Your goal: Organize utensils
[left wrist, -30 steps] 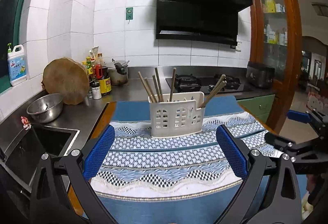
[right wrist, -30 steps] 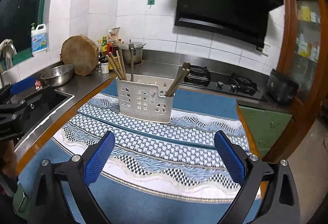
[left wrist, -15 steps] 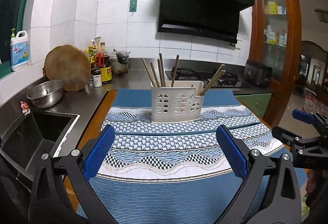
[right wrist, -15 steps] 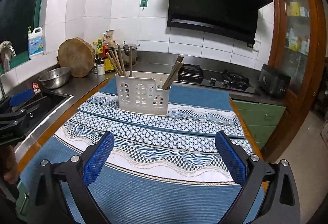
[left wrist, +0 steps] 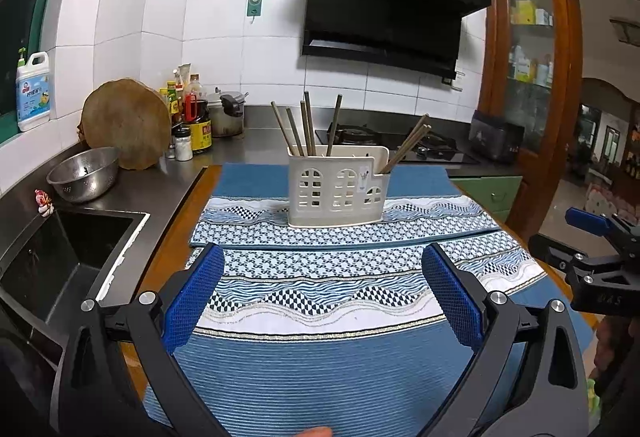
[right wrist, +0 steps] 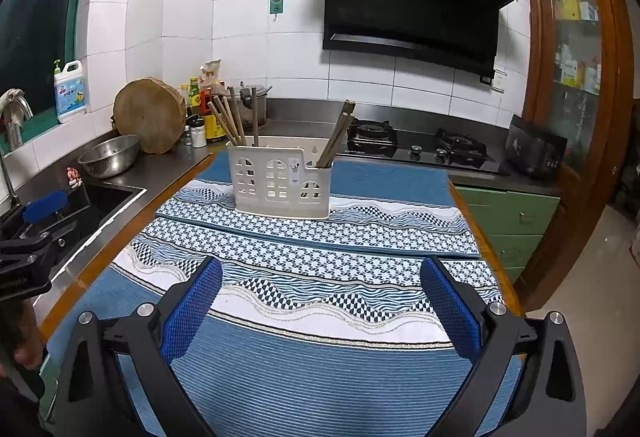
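Holding both grippers spread wide and empty above the blue mat (left wrist: 320,377), left gripper (left wrist: 320,295) and right gripper (right wrist: 320,297), I see chopsticks (left wrist: 306,127) standing in the white holder (left wrist: 338,193) ahead on the mat.

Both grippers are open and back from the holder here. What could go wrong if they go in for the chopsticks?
1. The chopsticks lean at different angles, crossing; a grab may catch several at once.
2. The white holder looks light and sits loose on the cloth; an angled pull might tip it.
3. Left gripper and right gripper could collide.
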